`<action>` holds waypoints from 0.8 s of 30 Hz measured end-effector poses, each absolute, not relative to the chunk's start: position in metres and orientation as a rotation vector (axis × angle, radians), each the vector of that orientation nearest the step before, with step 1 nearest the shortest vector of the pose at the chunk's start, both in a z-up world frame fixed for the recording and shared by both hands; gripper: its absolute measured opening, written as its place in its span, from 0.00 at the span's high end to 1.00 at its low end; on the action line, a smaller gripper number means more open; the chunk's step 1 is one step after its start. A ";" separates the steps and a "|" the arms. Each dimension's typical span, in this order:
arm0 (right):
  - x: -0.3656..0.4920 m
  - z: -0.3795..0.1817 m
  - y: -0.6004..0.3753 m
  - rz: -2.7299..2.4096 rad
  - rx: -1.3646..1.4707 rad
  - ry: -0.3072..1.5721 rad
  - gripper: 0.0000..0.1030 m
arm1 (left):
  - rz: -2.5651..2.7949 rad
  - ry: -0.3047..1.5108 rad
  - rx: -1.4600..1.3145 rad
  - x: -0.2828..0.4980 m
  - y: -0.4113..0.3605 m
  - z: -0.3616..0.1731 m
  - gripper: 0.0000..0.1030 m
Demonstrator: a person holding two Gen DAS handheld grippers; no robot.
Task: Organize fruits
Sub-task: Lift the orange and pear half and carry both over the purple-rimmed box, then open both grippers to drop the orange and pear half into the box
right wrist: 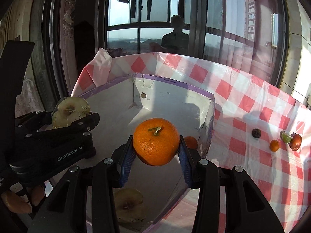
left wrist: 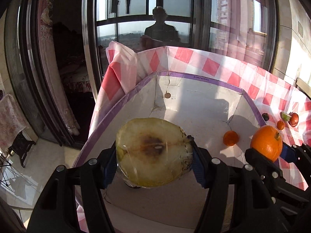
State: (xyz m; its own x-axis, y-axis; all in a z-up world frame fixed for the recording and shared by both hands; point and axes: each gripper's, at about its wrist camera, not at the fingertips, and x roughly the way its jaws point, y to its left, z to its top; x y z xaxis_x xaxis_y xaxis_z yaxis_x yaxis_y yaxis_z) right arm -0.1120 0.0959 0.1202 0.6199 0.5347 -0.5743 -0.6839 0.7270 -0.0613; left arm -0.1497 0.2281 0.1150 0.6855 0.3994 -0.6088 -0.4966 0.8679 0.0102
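Right wrist view: the right gripper [right wrist: 156, 149] clamps a mandarin [right wrist: 156, 141], stem up, directly above the white box [right wrist: 171, 101]; beside it the left gripper [left wrist: 153, 155] pinches a plastic-wrapped apple half [left wrist: 152, 152], cut face up, over the same box. Readable writing: "GenRobot.AI" on the left gripper's body.

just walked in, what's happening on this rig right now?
A person is sorting fruit with a handheld gripper in each hand. The left gripper has its jaws closed on a plastic-wrapped apple half; the right gripper grips an orange. Both are held above the white box. A small orange and another apple half already lie inside. A few small fruits remain on the checked cloth.
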 end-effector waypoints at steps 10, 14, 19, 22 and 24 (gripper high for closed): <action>-0.097 0.089 0.134 0.699 -0.533 0.752 0.58 | 0.441 0.811 -0.170 -0.137 0.237 0.091 0.37; -0.096 0.085 0.141 0.671 -0.593 0.781 0.56 | 0.415 0.858 -0.178 -0.133 0.238 0.089 0.37; -0.095 0.084 0.142 0.661 -0.628 0.795 0.55 | 0.395 0.903 -0.170 -0.130 0.236 0.085 0.37; -0.094 0.083 0.142 0.655 -0.631 0.797 0.55 | 0.389 0.914 -0.172 -0.129 0.236 0.084 0.37; -0.093 0.083 0.141 0.659 -0.626 0.799 0.51 | 0.389 0.916 -0.177 -0.129 0.238 0.084 0.37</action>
State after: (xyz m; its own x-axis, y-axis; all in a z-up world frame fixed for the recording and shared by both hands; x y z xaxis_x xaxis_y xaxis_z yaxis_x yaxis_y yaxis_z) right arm -0.0933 0.1411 0.0834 0.5262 0.2885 -0.7999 -0.7306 0.6347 -0.2517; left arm -0.1285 0.2378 0.0844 0.5458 0.2511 -0.7994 -0.4002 0.9163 0.0146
